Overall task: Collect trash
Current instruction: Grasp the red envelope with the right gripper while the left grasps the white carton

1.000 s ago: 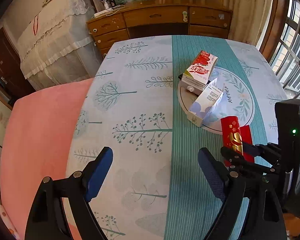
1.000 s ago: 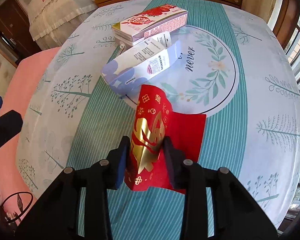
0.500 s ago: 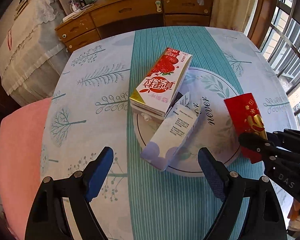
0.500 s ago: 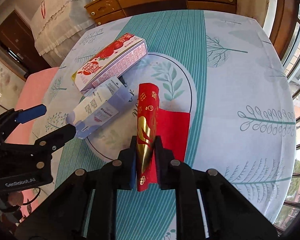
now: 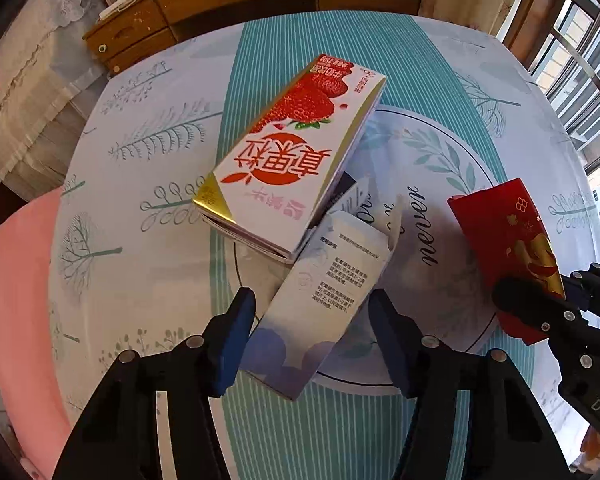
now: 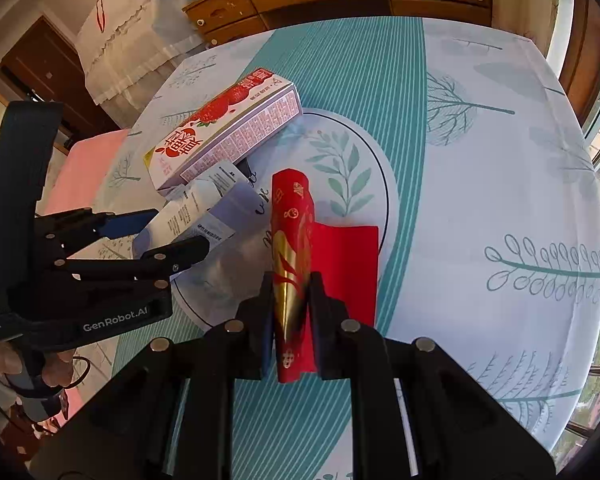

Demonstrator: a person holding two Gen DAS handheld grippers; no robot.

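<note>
Left gripper (image 5: 312, 336) has moved in – jaws wide, now straddling pale box (image 5: 320, 312) at frame centre, nothing held yet; right gripper (image 6: 290, 308) stays clamped on red envelope (image 6: 290, 240) – box grab looks next

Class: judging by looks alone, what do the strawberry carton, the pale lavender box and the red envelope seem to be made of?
Strawberry carton: glossy printed paperboard, probably; crisp folded edges, gold foil corner.
Pale lavender box: thin matte card; torn-open flap at its far end.
Red envelope: thin paper with metallic gold print; it curls between the right gripper fingers.
</note>
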